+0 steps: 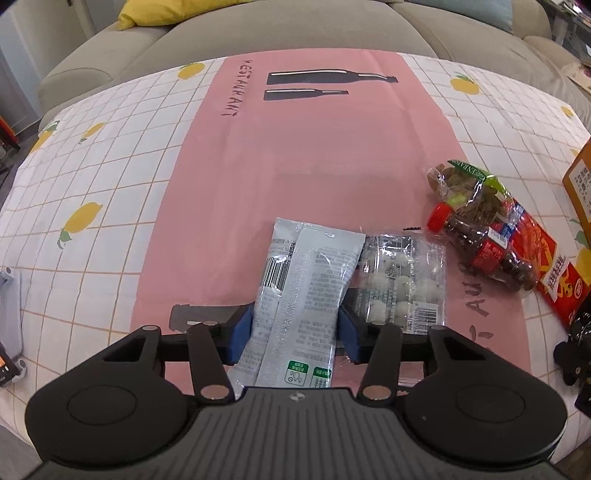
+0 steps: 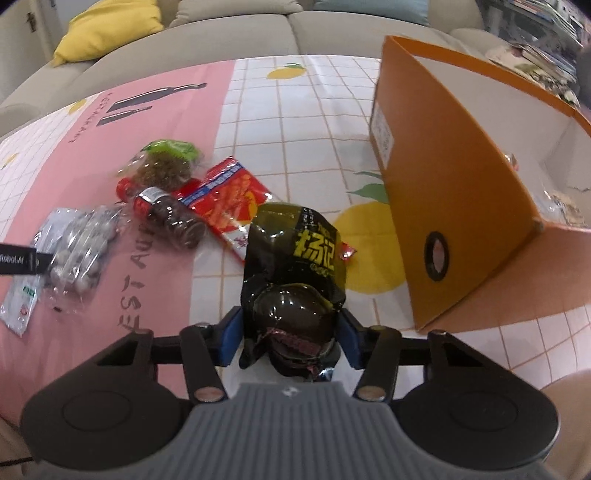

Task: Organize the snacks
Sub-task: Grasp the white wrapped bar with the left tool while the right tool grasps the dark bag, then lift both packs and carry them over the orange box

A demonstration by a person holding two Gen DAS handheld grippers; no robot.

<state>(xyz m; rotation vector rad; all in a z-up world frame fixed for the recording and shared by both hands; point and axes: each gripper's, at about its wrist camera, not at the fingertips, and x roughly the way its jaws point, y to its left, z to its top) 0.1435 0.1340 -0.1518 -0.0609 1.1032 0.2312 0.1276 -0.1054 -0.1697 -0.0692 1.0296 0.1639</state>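
Observation:
My left gripper (image 1: 295, 334) is shut on a grey-white snack packet (image 1: 306, 266), its blue pads pressed against both long edges near the packet's lower half. Beside it lies a clear bag of white balls (image 1: 399, 284). My right gripper (image 2: 291, 339) is shut on a dark olive snack bag with yellow lettering (image 2: 295, 251), pinched at its crumpled near end. On the cloth lie a red-capped bottle of dark snacks (image 2: 166, 214), a green-labelled bag of raisins (image 2: 162, 166) and a red packet (image 2: 229, 199). An open orange box (image 2: 443, 184) stands to the right.
The table carries a pink and white lemon-print cloth (image 1: 110, 166). A small red wrapper (image 2: 347, 253) lies by the dark bag. A grey sofa (image 2: 229, 33) with a yellow cushion (image 2: 110, 26) runs along the far edge. A grey device (image 1: 9, 332) sits at the left edge.

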